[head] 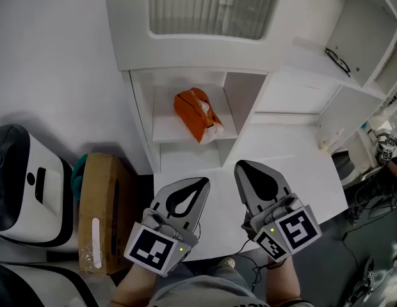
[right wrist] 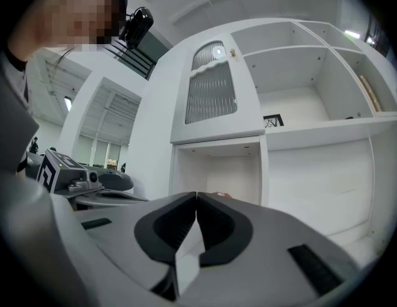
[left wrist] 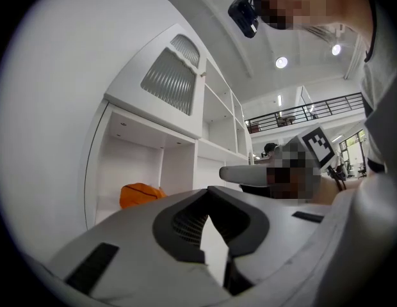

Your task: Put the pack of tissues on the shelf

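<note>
The orange pack of tissues (head: 197, 115) lies in the lower open compartment of the white shelf unit (head: 142, 117), tilted, apart from both grippers. In the left gripper view the pack of tissues (left wrist: 139, 194) shows at the back left of that compartment. Only a small red edge of the pack (right wrist: 219, 195) peeks over the jaws in the right gripper view. My left gripper (head: 205, 180) and right gripper (head: 239, 165) hover side by side over the white table in front of the shelf. Both point toward it, jaws shut with nothing between them.
A cardboard box (head: 102, 210) and a white appliance (head: 25, 184) stand on the floor at the left. The white table (head: 301, 171) runs out to the right. Above the compartment is a ribbed cabinet door (head: 211, 5). A pair of glasses (head: 339, 61) lies on a higher shelf.
</note>
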Demonstrator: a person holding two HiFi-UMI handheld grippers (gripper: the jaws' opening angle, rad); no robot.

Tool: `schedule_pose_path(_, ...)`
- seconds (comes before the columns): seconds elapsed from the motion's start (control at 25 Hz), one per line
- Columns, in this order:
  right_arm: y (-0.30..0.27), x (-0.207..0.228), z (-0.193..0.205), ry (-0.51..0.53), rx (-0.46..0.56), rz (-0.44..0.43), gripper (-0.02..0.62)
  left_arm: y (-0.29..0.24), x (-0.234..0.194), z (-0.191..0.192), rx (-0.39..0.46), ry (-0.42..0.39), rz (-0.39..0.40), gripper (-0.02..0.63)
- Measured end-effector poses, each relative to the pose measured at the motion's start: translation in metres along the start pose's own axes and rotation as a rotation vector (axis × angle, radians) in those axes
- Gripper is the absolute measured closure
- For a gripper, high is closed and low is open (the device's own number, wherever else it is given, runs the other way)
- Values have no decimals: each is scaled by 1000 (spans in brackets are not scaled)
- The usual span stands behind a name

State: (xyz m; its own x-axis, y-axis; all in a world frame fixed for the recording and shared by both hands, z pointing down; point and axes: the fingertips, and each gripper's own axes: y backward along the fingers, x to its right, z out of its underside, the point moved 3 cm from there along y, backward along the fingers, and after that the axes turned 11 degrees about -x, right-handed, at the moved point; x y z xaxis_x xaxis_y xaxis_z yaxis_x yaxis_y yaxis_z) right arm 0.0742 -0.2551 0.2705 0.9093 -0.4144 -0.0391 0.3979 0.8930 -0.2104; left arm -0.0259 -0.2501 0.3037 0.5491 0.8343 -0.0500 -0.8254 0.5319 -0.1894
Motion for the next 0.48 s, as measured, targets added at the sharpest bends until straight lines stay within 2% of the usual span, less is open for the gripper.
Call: schedule_pose_path(0.48,37,-6,20,-6,-15,-42,582,-13,40,-6,-2,-17,18,580)
